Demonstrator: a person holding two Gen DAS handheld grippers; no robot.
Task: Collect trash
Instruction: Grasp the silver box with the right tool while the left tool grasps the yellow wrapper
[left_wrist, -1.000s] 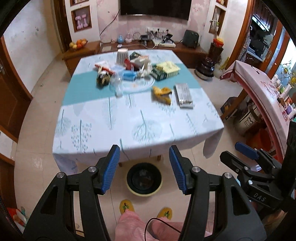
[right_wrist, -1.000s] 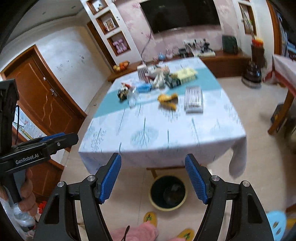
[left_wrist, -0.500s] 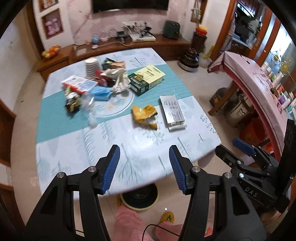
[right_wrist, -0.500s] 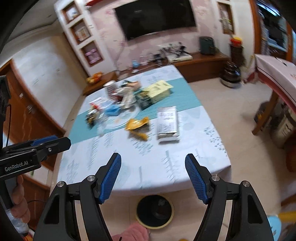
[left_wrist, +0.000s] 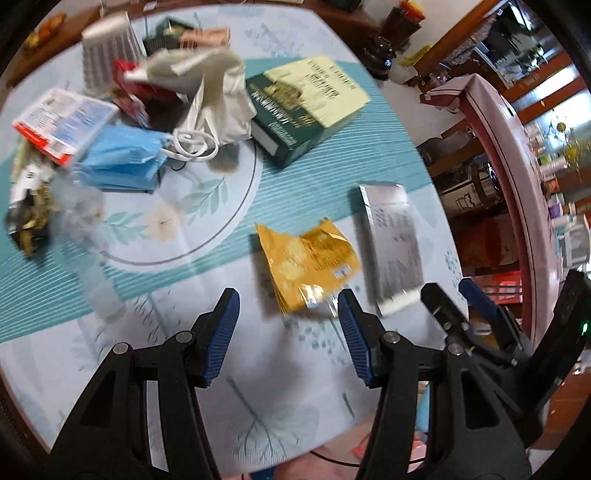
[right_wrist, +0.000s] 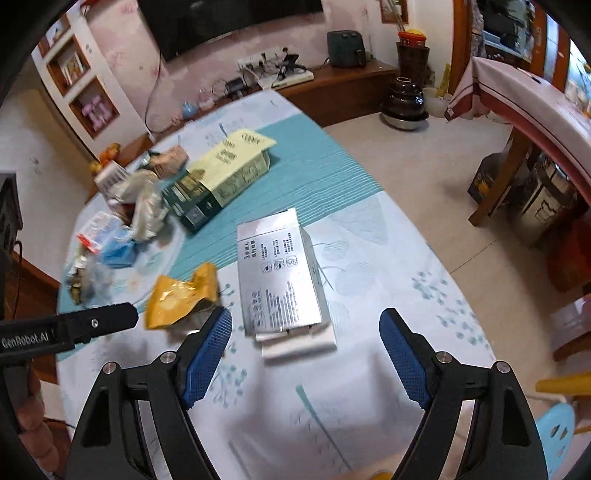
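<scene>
A crumpled yellow snack wrapper (left_wrist: 310, 258) (right_wrist: 181, 295) lies on the leaf-print tablecloth (left_wrist: 258, 387), just beyond my left gripper (left_wrist: 287, 299). That gripper hangs open above the cloth with nothing between its pads. To the wrapper's right lies a flat silver box (left_wrist: 391, 240) (right_wrist: 280, 277). My right gripper (right_wrist: 306, 317) hovers over the box's near end; its jaws are opening and the pads touch nothing. A green and yellow box (left_wrist: 306, 107) lies further back.
At the back left a pile holds a white plastic bag (left_wrist: 207, 85), blue masks (left_wrist: 122, 162), a red and white packet (left_wrist: 62, 122) and stacked cups (left_wrist: 107, 51). A pink-clothed table (right_wrist: 517, 92) stands to the right. A blue stool (right_wrist: 557, 424) is near the right edge.
Both grippers swept forward and down from over the floor bin to close above the tabletop. The wrapper and silver box now loom large. The right jaws stand wider apart.
</scene>
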